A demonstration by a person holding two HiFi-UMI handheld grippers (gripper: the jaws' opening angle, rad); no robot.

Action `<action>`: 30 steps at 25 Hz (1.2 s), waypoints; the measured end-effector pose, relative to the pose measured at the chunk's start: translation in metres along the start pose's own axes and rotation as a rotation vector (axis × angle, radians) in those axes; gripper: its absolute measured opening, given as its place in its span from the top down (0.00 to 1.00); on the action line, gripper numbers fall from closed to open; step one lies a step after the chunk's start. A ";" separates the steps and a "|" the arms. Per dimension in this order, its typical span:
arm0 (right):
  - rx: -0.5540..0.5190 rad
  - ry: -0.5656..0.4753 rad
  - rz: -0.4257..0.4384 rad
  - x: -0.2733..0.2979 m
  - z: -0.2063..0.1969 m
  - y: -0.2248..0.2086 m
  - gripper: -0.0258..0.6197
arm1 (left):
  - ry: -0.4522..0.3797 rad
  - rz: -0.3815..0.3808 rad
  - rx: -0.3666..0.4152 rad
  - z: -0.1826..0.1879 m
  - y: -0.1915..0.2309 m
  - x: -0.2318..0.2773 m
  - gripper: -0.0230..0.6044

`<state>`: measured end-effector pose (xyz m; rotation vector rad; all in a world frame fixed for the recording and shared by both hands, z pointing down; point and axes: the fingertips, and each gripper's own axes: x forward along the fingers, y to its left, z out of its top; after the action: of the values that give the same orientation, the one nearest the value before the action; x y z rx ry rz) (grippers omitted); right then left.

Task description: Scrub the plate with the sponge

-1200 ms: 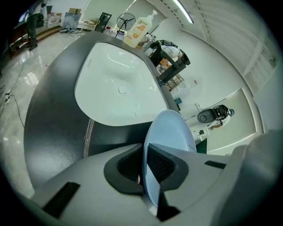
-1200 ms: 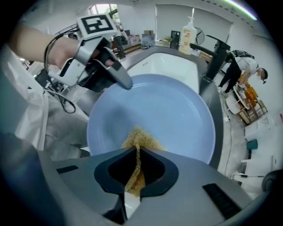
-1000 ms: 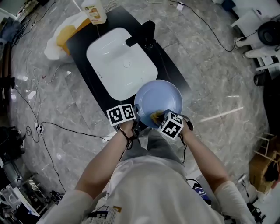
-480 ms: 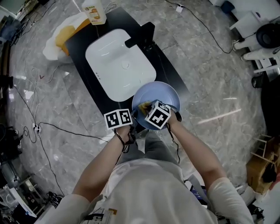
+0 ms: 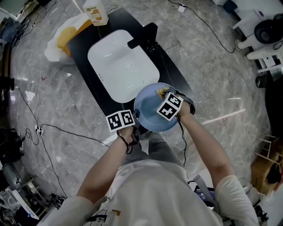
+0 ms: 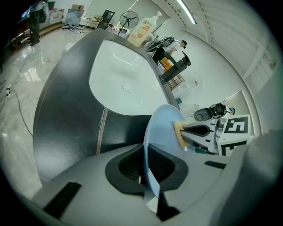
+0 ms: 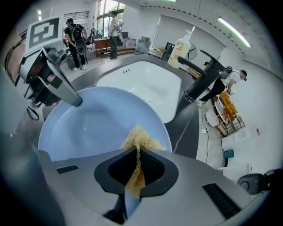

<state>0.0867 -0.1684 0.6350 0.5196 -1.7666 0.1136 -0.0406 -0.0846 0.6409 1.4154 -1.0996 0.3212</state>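
Observation:
A light blue plate (image 5: 150, 110) hangs over the near end of the black counter, just in front of the white sink (image 5: 121, 64). My left gripper (image 5: 135, 118) is shut on the plate's near-left rim; in the left gripper view the plate (image 6: 163, 132) stands edge-on between the jaws (image 6: 148, 170). My right gripper (image 5: 164, 95) is shut on a yellow sponge (image 5: 160, 92), which presses against the plate's far right part. In the right gripper view the sponge (image 7: 139, 139) sticks out from the jaws (image 7: 137, 170) onto the plate (image 7: 97, 126).
A black faucet (image 5: 143, 37) stands at the sink's right side. A soap bottle (image 5: 95, 11) and an orange thing on white plastic (image 5: 66, 37) lie at the counter's far end. Cables (image 5: 40, 128) run over the grey floor. White appliances (image 5: 261, 31) stand at the right.
My right gripper has carried the sponge from the plate's near part, over its left middle, up to its far right part. The left gripper and the plate have hardly moved.

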 end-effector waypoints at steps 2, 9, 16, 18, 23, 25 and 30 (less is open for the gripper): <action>0.006 0.027 0.015 -0.005 -0.015 0.002 0.89 | -0.007 0.006 -0.001 0.002 0.002 -0.001 0.91; -0.044 0.104 0.181 -0.028 -0.054 0.053 0.89 | -0.026 0.029 0.000 0.007 0.002 0.000 0.91; 0.005 -0.023 0.321 -0.037 -0.018 0.110 0.89 | -0.018 0.052 0.077 0.013 0.002 0.003 0.91; 0.091 -0.068 0.318 -0.045 -0.006 0.105 0.89 | -0.023 0.071 0.117 0.016 0.003 0.001 0.91; 0.265 -0.223 0.275 -0.077 0.027 0.070 0.89 | -0.036 0.089 0.212 0.025 0.002 -0.010 0.90; 0.312 -0.275 0.243 -0.090 0.035 0.055 0.89 | -0.046 0.079 0.238 0.028 -0.003 -0.014 0.85; 0.400 -0.422 0.168 -0.135 0.061 0.024 0.89 | -0.116 0.061 0.302 0.048 -0.019 -0.038 0.83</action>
<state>0.0447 -0.1298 0.4960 0.7192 -2.2141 0.5151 -0.0653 -0.1154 0.5903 1.6861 -1.2287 0.4692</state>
